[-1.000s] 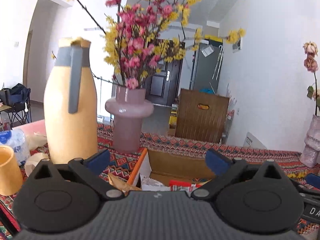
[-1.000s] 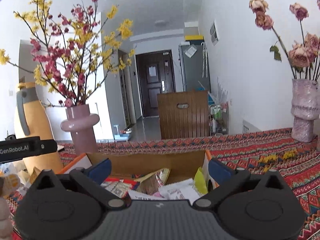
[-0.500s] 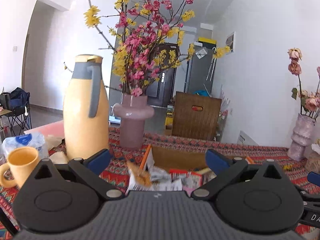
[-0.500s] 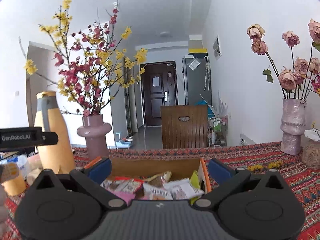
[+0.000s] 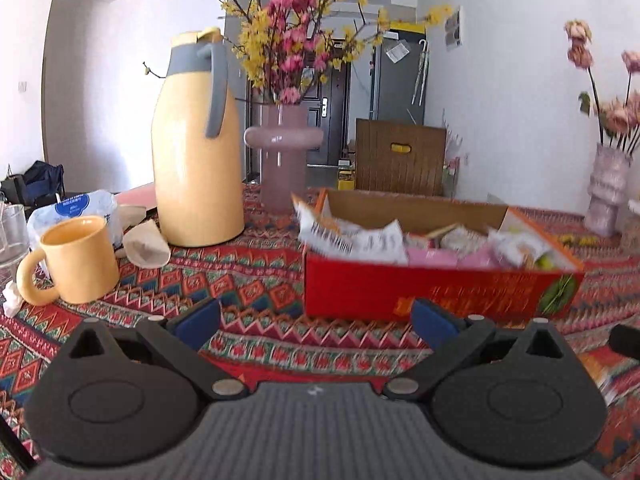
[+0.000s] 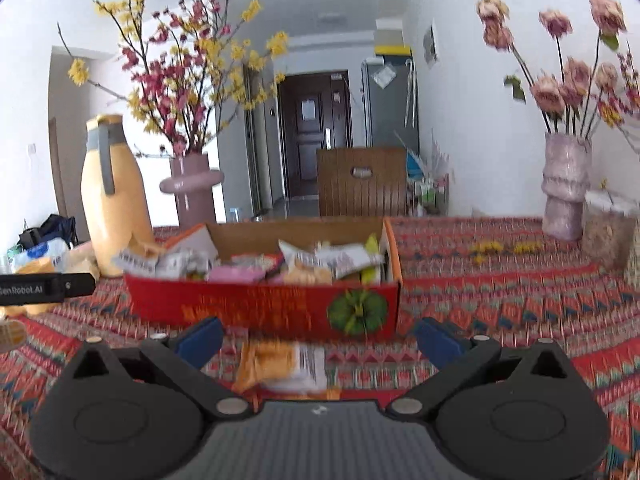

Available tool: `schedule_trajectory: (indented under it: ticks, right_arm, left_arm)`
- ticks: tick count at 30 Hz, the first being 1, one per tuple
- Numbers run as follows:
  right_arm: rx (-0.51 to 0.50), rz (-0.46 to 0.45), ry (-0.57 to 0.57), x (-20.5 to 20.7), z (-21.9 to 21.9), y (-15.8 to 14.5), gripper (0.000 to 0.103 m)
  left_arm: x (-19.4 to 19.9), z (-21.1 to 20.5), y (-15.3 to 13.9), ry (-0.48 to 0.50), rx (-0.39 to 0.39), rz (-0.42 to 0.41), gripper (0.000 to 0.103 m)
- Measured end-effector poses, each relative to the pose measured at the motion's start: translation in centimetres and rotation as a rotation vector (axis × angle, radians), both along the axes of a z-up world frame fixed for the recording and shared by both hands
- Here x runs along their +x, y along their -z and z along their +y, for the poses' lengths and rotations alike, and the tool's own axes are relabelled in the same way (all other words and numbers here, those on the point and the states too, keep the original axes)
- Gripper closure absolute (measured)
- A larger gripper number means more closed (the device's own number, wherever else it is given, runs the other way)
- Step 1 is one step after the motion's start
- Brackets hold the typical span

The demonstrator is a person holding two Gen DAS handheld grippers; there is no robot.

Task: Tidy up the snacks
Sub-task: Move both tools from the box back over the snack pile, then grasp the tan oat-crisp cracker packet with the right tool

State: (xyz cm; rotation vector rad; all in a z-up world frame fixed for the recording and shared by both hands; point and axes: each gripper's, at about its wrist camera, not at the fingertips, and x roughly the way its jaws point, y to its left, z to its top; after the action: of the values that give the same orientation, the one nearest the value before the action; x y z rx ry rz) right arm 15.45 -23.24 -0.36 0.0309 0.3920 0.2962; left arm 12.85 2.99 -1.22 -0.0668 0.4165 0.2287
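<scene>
A red cardboard box (image 5: 440, 292) full of snack packets (image 5: 360, 240) stands on the patterned tablecloth; it also shows in the right wrist view (image 6: 264, 308). My left gripper (image 5: 316, 318) is open and empty, held back from the box's front left. My right gripper (image 6: 318, 334) is open and empty in front of the box. An orange and white snack packet (image 6: 284, 364) lies on the cloth between the right gripper's fingers, just before the box.
A yellow thermos jug (image 5: 196, 148), a mauve vase of blossoms (image 5: 282, 160), a yellow mug (image 5: 76, 260), a glass and a blue-white pack (image 5: 76, 208) stand left of the box. A pink vase of roses (image 6: 566, 188) and a jar stand right.
Both grippers have pulled back and away from over the box; its red front now shows. A snack packet on the cloth has come into the right wrist view.
</scene>
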Motion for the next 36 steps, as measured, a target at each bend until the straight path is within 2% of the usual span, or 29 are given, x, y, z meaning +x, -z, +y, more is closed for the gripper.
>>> schedule_trajectory:
  ticks: [4, 10, 17, 21, 26, 30, 31, 33, 34, 36]
  right_arm:
    - [-0.024, 0.064, 0.005, -0.1, 0.0, 1.7, 0.0]
    - [-0.066, 0.172, -0.003, 1.2, 0.7, 3.2, 0.0]
    - [-0.2, 0.283, -0.009, 4.2, 2.8, 4.9, 0.0]
    - [-0.174, 0.329, -0.017, 5.6, 2.8, 5.2, 0.0]
    - [-0.154, 0.319, 0.031, 7.0, 3.0, 5.5, 0.0]
    - [-0.156, 0.337, 0.023, 7.3, 3.0, 5.4, 0.0]
    - [-0.151, 0.338, 0.019, 7.4, 3.0, 5.4, 0.004]
    - [-0.147, 0.325, 0.004, 6.6, 2.9, 5.0, 0.024]
    - [-0.142, 0.318, -0.011, 6.3, 2.8, 4.8, 0.041]
    - [-0.134, 0.311, -0.026, 5.6, 2.6, 4.5, 0.061]
  left_arm:
    - [0.9, 0.4, 2.1, -0.005, -0.003, 0.051, 0.0]
    - [1.1, 0.9, 2.4, 0.001, -0.047, 0.072, 0.0]
    - [1.1, 1.3, 2.3, 0.0, -0.076, 0.07, 0.0]
    - [1.1, 1.4, 2.3, -0.001, -0.085, 0.069, 0.0]
    - [1.1, 1.5, 2.4, -0.003, -0.091, 0.067, 0.0]
    - [1.1, 1.6, 2.4, -0.001, -0.103, 0.066, 0.0]
    - [1.0, 1.6, 2.4, 0.0, -0.105, 0.065, 0.0]
    - [1.0, 1.6, 2.3, 0.002, -0.105, 0.064, 0.0]
    - [1.0, 1.6, 2.3, 0.002, -0.104, 0.065, 0.0]
    - [1.0, 1.6, 2.3, 0.003, -0.105, 0.065, 0.0]
